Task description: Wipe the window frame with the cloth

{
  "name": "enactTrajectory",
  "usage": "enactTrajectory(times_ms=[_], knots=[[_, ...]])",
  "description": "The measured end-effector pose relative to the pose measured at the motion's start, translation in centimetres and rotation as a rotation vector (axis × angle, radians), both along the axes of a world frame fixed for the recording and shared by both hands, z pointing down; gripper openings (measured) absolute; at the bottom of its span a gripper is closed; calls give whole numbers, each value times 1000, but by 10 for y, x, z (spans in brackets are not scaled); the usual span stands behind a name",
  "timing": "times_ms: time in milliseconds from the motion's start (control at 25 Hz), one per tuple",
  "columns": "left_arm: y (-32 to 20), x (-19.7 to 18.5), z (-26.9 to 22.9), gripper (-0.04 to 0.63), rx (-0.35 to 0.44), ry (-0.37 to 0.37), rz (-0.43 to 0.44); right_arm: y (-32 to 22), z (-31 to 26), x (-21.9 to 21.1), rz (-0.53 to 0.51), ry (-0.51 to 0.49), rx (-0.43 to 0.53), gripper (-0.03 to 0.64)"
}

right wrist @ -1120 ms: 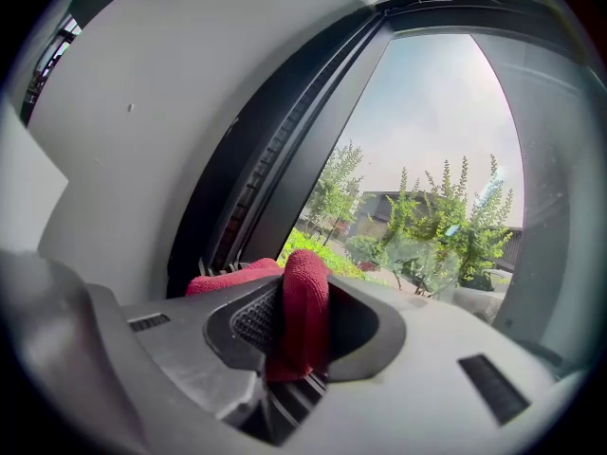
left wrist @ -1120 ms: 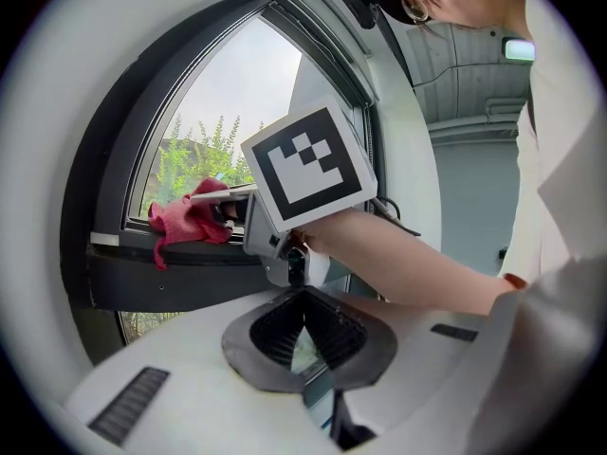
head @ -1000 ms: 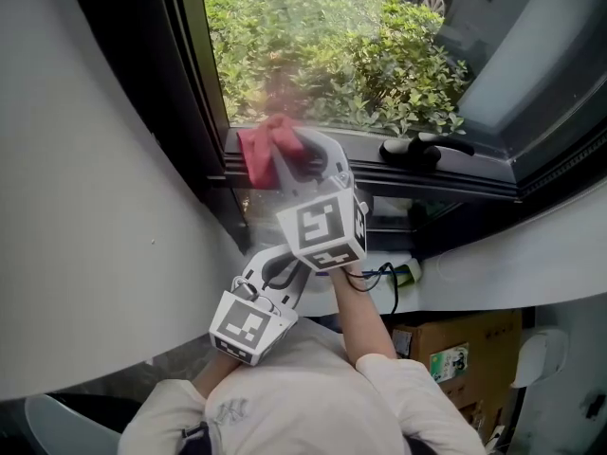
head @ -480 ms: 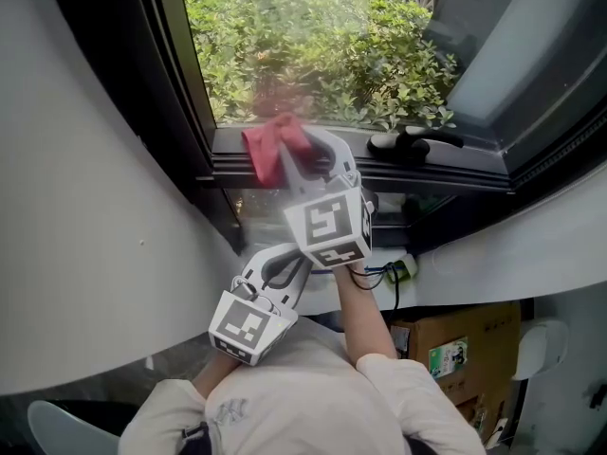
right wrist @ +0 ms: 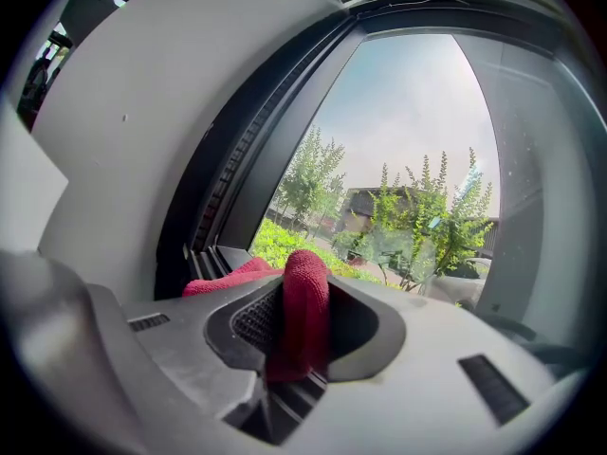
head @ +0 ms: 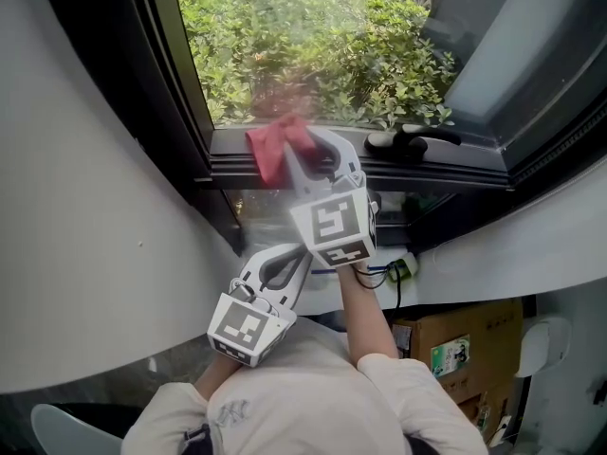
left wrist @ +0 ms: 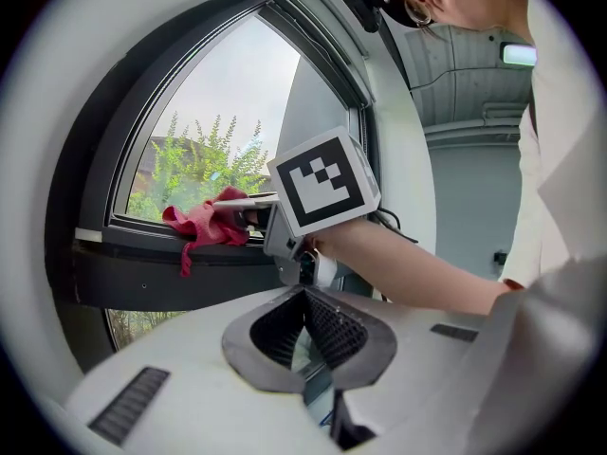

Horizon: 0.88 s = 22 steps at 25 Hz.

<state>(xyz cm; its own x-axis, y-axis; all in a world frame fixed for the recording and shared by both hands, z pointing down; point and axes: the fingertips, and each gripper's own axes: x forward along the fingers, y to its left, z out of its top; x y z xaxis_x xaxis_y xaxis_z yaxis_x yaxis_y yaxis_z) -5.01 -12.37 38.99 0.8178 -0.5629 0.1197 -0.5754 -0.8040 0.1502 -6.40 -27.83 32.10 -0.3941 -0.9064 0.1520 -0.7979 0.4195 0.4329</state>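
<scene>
Left gripper (left wrist: 305, 294), jaws together and empty, hangs below the window frame (head: 446, 167). On the frame's lower rail lies the red cloth (head: 272, 148), pinched in the right gripper (head: 308, 154). Wiping rightward, its loose fold could snag the frame's handle (head: 413, 140) and pull free.

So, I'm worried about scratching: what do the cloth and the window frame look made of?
The cloth looks like soft red microfibre or terry, judging by its fuzzy nap. The window frame looks like dark, matt-coated metal, perhaps aluminium, given its crisp ridges; plastic is possible.
</scene>
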Motion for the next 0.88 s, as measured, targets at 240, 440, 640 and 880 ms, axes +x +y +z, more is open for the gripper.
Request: enactTrajectory(times_ms=[240,440,640,880], knots=[[-1,-4,0,9,1,2,-3,0,1,18,100,76,2,101],[-3,-3,0,9,1,6,5,0,1,31,135,86,4,101],[-4,-3,-1,9,6,8,12,1,2,39,161,98,5,101],[-4,-3,-1,9,5,9,15,2,1,48,180,94,11,101]])
